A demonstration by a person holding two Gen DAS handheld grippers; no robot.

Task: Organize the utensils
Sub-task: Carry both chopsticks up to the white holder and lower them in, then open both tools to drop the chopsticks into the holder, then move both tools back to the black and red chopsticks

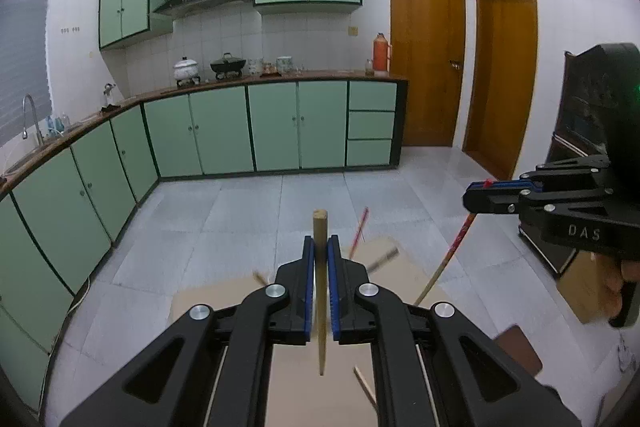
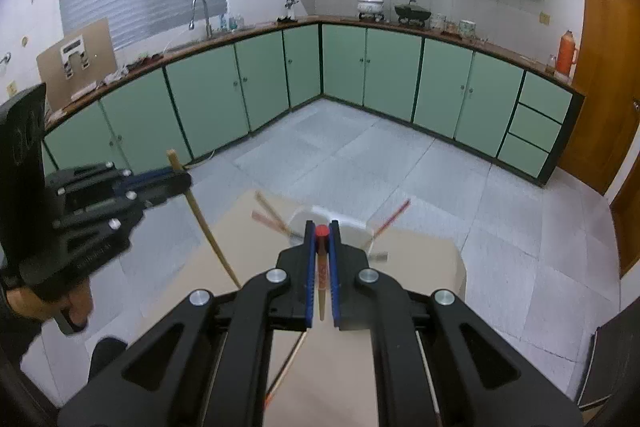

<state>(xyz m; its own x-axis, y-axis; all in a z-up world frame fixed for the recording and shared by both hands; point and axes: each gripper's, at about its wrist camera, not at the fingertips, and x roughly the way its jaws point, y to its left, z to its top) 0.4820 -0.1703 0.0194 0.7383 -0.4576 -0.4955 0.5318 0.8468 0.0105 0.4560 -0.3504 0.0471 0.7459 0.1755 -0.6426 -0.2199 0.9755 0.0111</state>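
Clamped in my left gripper [image 1: 321, 247], a plain wooden chopstick [image 1: 320, 227] stands upright above the table's [image 1: 296, 387] near edge. Right view: my right gripper [image 2: 322, 243] pinches a red-tipped chopstick [image 2: 322, 231] likewise; both seem light, stiff, slippery, best held mid-shaft.

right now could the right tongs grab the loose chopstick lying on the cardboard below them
Probably not: the right tongs are shut on a red-tipped chopstick, so they'd need to release it first. The loose red-ended chopstick lies uncovered on the tan cardboard sheet.
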